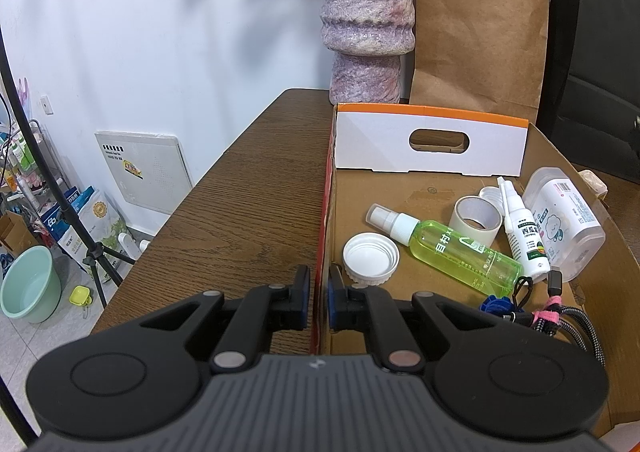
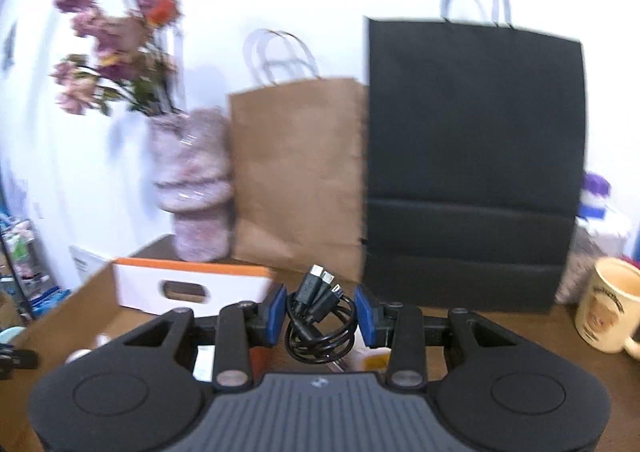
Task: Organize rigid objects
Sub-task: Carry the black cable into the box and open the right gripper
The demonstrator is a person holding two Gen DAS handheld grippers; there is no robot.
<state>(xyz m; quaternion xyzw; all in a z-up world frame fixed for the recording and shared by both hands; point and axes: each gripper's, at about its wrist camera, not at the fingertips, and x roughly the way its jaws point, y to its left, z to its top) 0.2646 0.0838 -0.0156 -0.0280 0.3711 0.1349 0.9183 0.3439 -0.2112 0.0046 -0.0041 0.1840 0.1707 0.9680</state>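
An open cardboard box [image 1: 424, 187] lies on the wooden table [image 1: 256, 187]. In it lie a green spray bottle [image 1: 452, 252], a white lid [image 1: 371, 258], a tape roll [image 1: 478, 221], a small white spray bottle [image 1: 524, 240], a clear jar [image 1: 564, 223] and braided cables [image 1: 552, 312]. My left gripper [image 1: 318, 298] is shut on the box's left wall. In the blurred right wrist view, my right gripper [image 2: 321, 310] is shut on a coiled black cable bundle [image 2: 320, 328], held above the table near the box [image 2: 72, 304].
A mottled pink vase [image 1: 366, 23] with flowers, a brown paper bag [image 1: 476, 35] and a black paper bag [image 2: 472, 163] stand along the back wall. A cream mug [image 2: 608, 304] sits at the right. Left of the table, a tripod [image 1: 80, 236] and a green basin [image 1: 28, 284] stand on the floor.
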